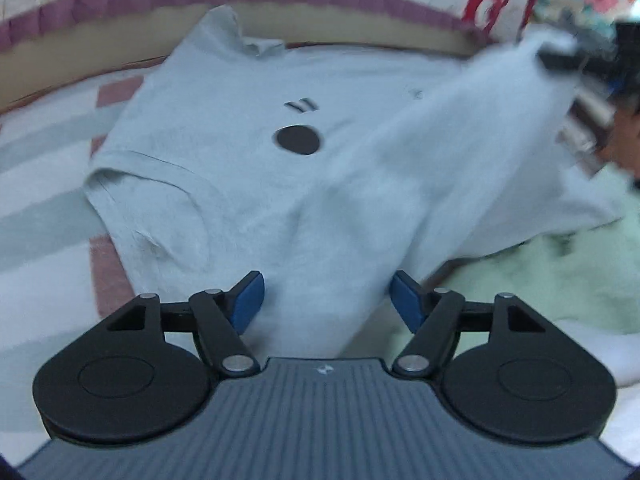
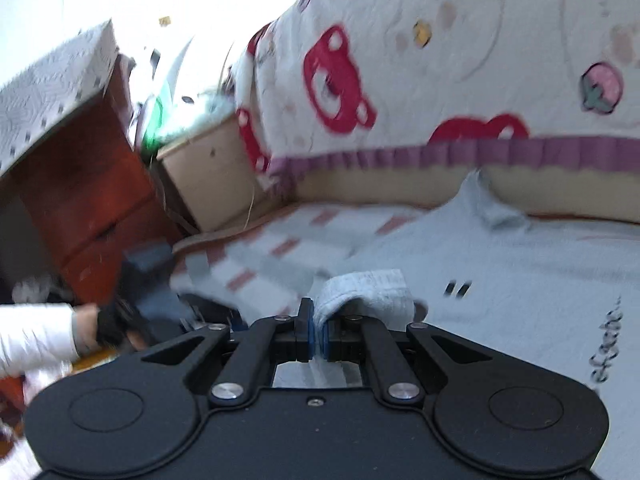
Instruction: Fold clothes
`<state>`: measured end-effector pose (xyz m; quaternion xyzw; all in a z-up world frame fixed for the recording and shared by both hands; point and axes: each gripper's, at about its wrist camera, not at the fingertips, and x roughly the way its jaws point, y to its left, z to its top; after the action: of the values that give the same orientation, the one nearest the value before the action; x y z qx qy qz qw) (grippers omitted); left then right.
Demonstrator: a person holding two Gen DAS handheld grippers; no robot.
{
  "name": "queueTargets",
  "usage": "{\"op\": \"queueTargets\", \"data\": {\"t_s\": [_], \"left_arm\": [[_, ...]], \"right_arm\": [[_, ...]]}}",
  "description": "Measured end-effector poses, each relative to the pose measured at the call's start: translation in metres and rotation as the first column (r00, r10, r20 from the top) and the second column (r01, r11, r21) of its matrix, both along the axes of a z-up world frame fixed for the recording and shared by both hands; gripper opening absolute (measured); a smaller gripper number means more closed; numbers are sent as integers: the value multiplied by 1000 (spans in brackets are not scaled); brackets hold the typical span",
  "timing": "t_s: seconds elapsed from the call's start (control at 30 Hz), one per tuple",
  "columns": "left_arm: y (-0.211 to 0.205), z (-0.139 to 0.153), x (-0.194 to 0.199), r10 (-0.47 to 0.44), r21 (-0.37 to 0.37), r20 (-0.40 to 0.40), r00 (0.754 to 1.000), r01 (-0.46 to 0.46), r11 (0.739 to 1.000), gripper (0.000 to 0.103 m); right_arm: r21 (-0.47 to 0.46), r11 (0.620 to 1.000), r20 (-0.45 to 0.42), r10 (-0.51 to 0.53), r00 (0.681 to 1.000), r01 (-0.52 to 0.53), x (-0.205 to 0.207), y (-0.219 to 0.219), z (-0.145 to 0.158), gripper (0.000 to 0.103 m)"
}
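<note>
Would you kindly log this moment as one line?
left gripper: open, empty | right gripper: shut on T-shirt edge, lifted | fold: underway

A bear-print quilt point(image 2: 460, 60) with a purple frill fills the upper right; a red-brown wooden cabinet point(image 2: 84, 184) stands at left, bright light behind it.
</note>
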<state>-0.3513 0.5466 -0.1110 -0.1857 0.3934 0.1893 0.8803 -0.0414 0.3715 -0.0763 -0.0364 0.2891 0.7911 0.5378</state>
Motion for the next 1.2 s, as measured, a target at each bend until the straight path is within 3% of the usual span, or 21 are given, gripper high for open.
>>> {"op": "queueTargets", "data": {"t_s": [0.1,0.17,0.23,0.3,0.43,0.57,0.63,0.7,0.73,0.8,0.83,0.9,0.97,1.03,1.1,1.2], "left_arm": [[-2,-8,11,-23,39,-29,999,24,999,69],[-6,-13,16,-37,32,-53,998,38,999,61],[-9,-18,21,-49,30,-78,996,51,998,7],[-12,-16,22,-32,56,-88,996,37,998,8],[-8,7,10,80,75,1,997,-80,994,7],[11,42,4,199,143,129,971,-217,966,7],[34,57,7,308,132,195,931,-336,933,7],[54,70,14,406,164,250,879,-452,877,7],[63,72,21,439,187,254,862,-489,852,7],[84,63,38,519,194,208,829,-555,809,7],[95,58,46,559,193,184,808,-587,786,7],[116,31,55,640,137,136,757,-654,744,7],[125,3,55,680,110,88,728,-685,720,7],[126,-15,53,677,116,30,735,-676,728,7],[127,-21,58,642,171,-4,766,-632,756,7],[131,-18,57,632,173,7,775,-623,763,7]], "right_arm": [[-63,996,50,-57,997,60,12,10,-13,7],[-97,992,83,-70,994,78,15,13,-23,7],[-114,990,119,-73,990,86,14,14,-31,7],[-124,988,148,-73,986,92,13,14,-35,7],[-124,987,224,-70,972,100,13,21,-29,6],[-147,989,436,50,899,16,17,89,9,6],[-95,995,528,54,848,-4,21,131,39,5],[22,1000,572,-6,820,-9,24,167,64,5],[71,997,567,-41,822,1,28,183,71,6],[89,992,561,-122,819,87,37,212,68,26],[90,983,553,-185,813,162,42,219,63,43],[75,954,455,-292,841,291,60,210,44,43],[-9,936,376,-324,868,353,81,181,19,44],[-86,915,369,-337,866,393,100,138,-4,44],[-135,896,400,-342,851,423,117,85,-23,44],[-156,891,517,-295,803,428,127,3,-41,45]]}}
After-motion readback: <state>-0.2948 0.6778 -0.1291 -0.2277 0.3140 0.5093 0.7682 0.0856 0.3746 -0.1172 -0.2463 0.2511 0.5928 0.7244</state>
